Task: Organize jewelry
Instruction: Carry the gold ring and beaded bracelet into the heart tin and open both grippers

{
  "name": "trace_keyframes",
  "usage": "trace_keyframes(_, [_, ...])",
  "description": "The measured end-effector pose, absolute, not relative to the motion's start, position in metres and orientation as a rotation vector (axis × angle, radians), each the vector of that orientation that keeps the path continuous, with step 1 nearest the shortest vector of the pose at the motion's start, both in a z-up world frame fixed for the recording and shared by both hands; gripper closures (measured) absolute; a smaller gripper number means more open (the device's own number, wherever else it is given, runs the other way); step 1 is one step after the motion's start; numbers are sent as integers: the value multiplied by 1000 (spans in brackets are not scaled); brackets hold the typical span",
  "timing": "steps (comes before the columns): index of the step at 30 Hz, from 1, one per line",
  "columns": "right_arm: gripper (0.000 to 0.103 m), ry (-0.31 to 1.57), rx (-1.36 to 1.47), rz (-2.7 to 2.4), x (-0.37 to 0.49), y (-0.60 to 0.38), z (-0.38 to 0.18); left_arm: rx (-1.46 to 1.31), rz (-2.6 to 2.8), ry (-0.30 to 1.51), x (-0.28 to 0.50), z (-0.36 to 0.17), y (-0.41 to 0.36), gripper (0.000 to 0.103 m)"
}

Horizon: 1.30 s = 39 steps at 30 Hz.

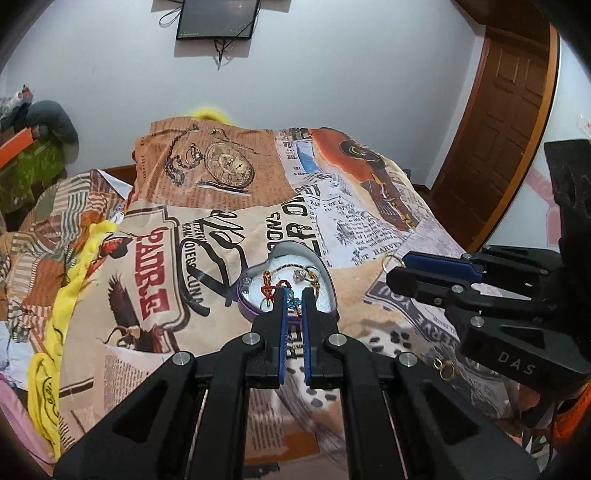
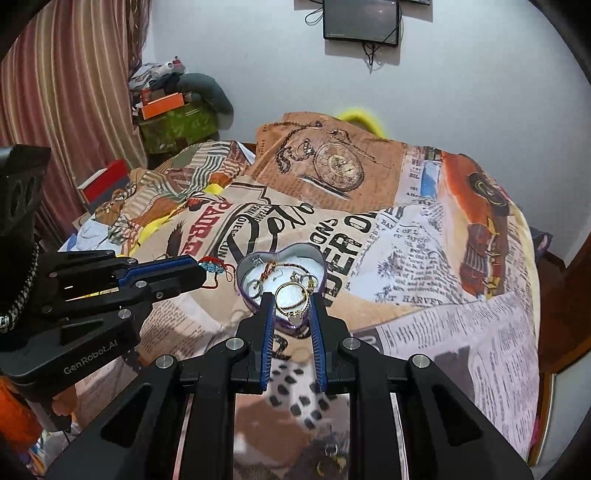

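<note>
- The step in hand, as I judge it, is carrying loose pieces to the box: both grippers arrive at it together, each with one piece.
- Nearest, on the bed cover [image 1: 369, 280] low in the left wrist view, a small gold ring pair [image 1: 445, 367] lies loose, not yet collected. The right wrist view shows some small rings at its bottom edge, too blurred to count.
- The left gripper [image 1: 293, 299] has its jaws pressed together on a red and blue cord bracelet [image 2: 216, 267]. In the right wrist view the bracelet hangs from the tips just left of the box, not yet over it.
- The right gripper [image 2: 291, 306] has narrow jaws that clamp a gold hoop ring [image 2: 291, 295] with a small charm at its bottom. The hoop is over the near rim of the box.
- The heart-shaped tin box [image 2: 246, 295], purple outside with a white lining, lies open on the cover in the middle of the scene.
- Count: one box, two grippers, one bracelet and one hoop carried. Inside the box I see a braided red-gold bracelet [image 2: 267, 271], a silver ring [image 2: 255, 286] and some small pieces more; an exact number I cannot tell.
- Next move, I think: bring each piece above the white lining, lower it, then open the jaws, one gripper after the other so that the tips do not collide over the small box.
- Far: a dark wall screen [image 2: 360, 20] and a wooden door [image 1: 509, 110].
</note>
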State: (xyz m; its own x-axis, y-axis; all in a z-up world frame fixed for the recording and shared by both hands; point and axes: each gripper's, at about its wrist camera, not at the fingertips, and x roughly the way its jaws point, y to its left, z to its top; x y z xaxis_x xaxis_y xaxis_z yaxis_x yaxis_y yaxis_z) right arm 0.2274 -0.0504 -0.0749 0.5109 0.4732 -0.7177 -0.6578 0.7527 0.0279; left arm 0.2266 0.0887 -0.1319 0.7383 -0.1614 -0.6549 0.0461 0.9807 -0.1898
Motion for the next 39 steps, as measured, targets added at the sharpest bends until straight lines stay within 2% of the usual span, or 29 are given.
trace_keyframes(26, [86,963,-365,790,296,-4,-130,-235,-163,867,302,-186,113,98])
trace_keyframes(39, [86,963,-406,807,300,4,-139,-177,-143,876,305,-183,106,98])
